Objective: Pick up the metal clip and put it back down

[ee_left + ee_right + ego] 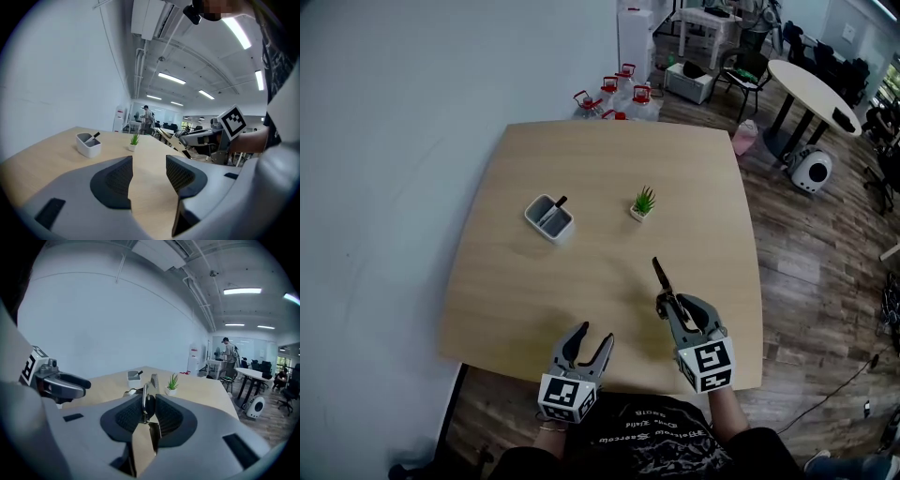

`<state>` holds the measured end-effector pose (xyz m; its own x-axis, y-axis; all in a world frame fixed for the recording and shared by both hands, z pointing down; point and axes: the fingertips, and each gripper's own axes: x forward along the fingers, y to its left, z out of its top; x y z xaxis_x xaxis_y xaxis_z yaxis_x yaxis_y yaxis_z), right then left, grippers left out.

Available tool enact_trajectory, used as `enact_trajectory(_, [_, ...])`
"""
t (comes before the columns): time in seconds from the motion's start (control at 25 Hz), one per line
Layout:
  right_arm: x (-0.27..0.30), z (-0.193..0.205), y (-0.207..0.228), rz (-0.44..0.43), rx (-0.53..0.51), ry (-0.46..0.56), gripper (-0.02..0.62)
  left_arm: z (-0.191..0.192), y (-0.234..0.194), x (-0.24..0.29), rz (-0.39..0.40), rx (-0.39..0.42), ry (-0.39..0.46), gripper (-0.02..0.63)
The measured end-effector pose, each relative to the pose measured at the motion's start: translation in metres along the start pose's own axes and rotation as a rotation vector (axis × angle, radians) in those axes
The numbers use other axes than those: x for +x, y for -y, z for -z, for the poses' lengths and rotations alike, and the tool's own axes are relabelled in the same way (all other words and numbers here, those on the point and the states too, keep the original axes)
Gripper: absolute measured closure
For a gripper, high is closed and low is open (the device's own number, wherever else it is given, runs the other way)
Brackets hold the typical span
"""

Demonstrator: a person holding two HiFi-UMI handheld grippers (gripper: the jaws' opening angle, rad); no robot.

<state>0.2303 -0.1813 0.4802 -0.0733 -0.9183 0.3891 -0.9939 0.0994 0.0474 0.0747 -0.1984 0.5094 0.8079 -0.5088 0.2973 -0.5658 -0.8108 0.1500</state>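
My right gripper [664, 298] is shut on the metal clip [662, 273], a thin steel tong held above the wooden table [581, 169], its tip pointing away from me. In the right gripper view the metal clip [149, 399] stands edge-on, pinched between the two dark pads, its end sticking out past the fingertips. My left gripper [589, 339] hovers open near the table's front edge, nothing between its jaws [149, 177]. From the left gripper view the right gripper [190, 139] with the clip shows at the right.
A white pen holder [549, 217] with a dark pen stands mid-table on the left, a small potted plant [643, 202] to its right. Water jugs [619, 98] crowd the floor beyond the far edge. A round white table [811, 89] and chairs stand at the right rear.
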Motion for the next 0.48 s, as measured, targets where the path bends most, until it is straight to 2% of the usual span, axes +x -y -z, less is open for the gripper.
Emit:
enact_trajectory(0.2, [-0.046, 0.01, -0.005, 0.027, 0.095, 0.061, 0.503, -0.008, 0.02, 0.002, 0.036, 0.021, 0.018, 0.379])
enact_trajectory(0.48, [-0.073, 0.033, -0.008, 0.06, 0.091, 0.038, 0.503, -0.002, 0.044, 0.004, 0.09, 0.042, 0.006, 0.379])
